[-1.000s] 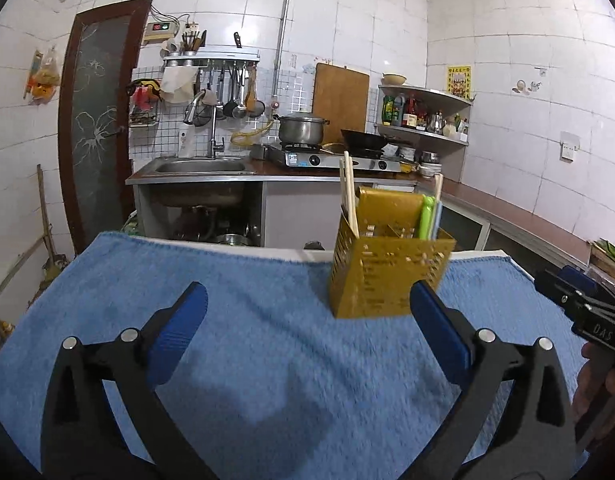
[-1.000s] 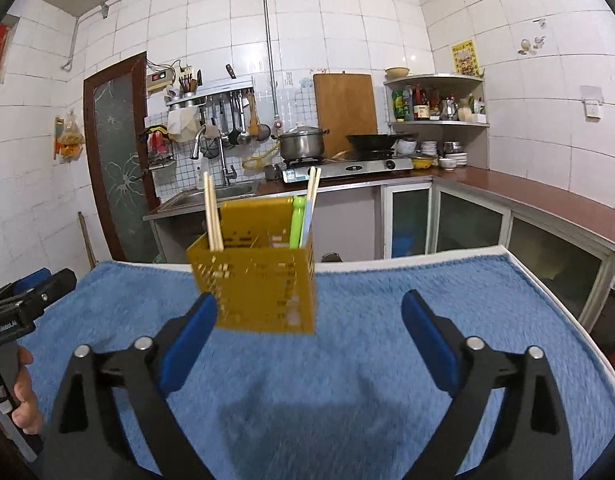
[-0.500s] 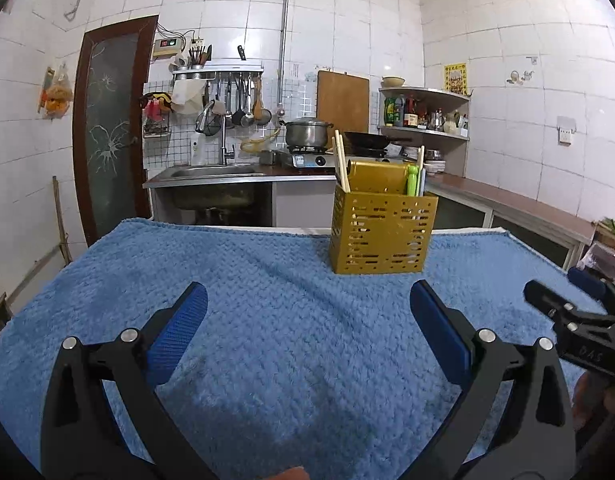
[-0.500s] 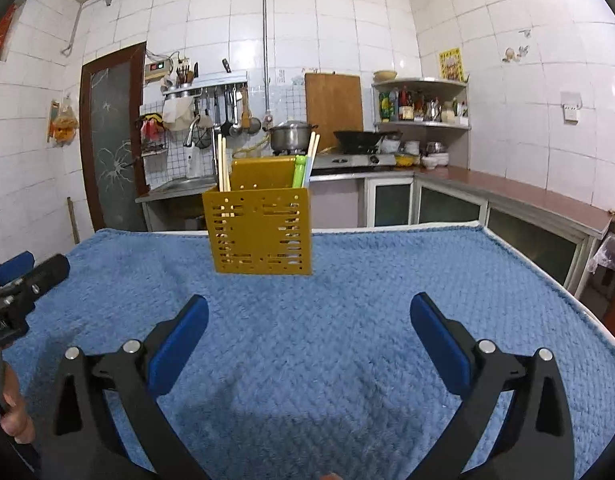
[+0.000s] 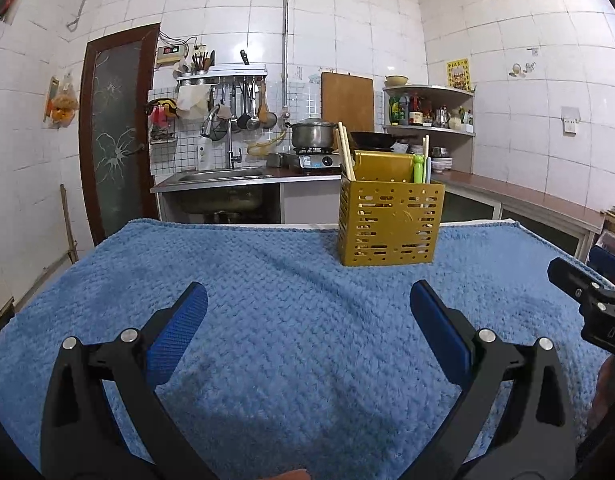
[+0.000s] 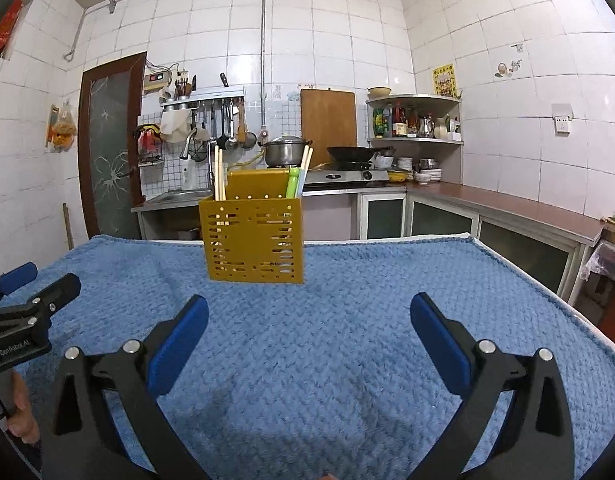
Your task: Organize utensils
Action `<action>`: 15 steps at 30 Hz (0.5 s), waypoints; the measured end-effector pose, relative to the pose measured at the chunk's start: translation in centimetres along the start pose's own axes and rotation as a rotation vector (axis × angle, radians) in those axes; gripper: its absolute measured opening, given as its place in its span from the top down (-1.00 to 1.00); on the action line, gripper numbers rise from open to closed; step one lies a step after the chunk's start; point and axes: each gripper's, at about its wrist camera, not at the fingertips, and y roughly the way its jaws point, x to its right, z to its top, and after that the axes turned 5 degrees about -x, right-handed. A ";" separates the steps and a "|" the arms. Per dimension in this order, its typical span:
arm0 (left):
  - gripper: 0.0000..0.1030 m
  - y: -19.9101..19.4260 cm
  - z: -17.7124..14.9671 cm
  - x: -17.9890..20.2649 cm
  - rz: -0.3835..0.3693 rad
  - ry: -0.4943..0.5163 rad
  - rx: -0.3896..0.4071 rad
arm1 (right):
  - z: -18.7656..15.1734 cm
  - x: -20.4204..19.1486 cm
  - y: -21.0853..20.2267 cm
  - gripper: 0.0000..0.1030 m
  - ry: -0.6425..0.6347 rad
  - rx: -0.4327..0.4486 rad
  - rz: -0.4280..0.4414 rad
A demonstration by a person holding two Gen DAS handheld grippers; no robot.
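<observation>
While both the left gripper (image 5: 307, 312), lettered "GenRobot.AI", and the right gripper (image 6: 309, 316) gape empty, chopsticks (image 5: 345, 156) stand in the yellow holder (image 5: 389, 224).

We see a blue cloth (image 5: 299, 320) with a nubby, matt weave under a holder (image 5: 389, 226) of perforated mustard plastic with a dull sheen. Our fingers (image 6: 179, 344) carry ribbed blue pads on matt black plastic, and pale wooden chopsticks (image 6: 219, 174) look smooth.
</observation>
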 end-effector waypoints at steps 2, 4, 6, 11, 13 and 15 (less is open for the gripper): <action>-0.90 0.0 0.1 0.0 0.003 -0.002 0.000 | 0.0 -0.1 0.1 -0.91 -0.002 -0.001 0.000; -0.90 0.0 0.1 -0.1 0.004 -0.004 0.002 | 0.0 -0.1 0.1 -0.91 -0.002 -0.005 0.005; -0.90 0.0 0.2 -0.1 0.007 -0.003 0.003 | 0.1 0.0 0.1 -0.91 0.002 -0.004 0.008; -0.90 0.0 0.1 0.0 0.012 0.008 0.000 | 0.0 0.2 0.4 -0.91 0.013 -0.015 0.008; -0.90 0.0 0.1 0.0 0.010 0.011 0.002 | 0.1 0.2 0.4 -0.91 0.014 -0.013 0.008; -0.90 0.0 0.1 0.1 0.013 0.015 0.002 | 0.0 0.2 0.4 -0.91 0.010 -0.011 0.009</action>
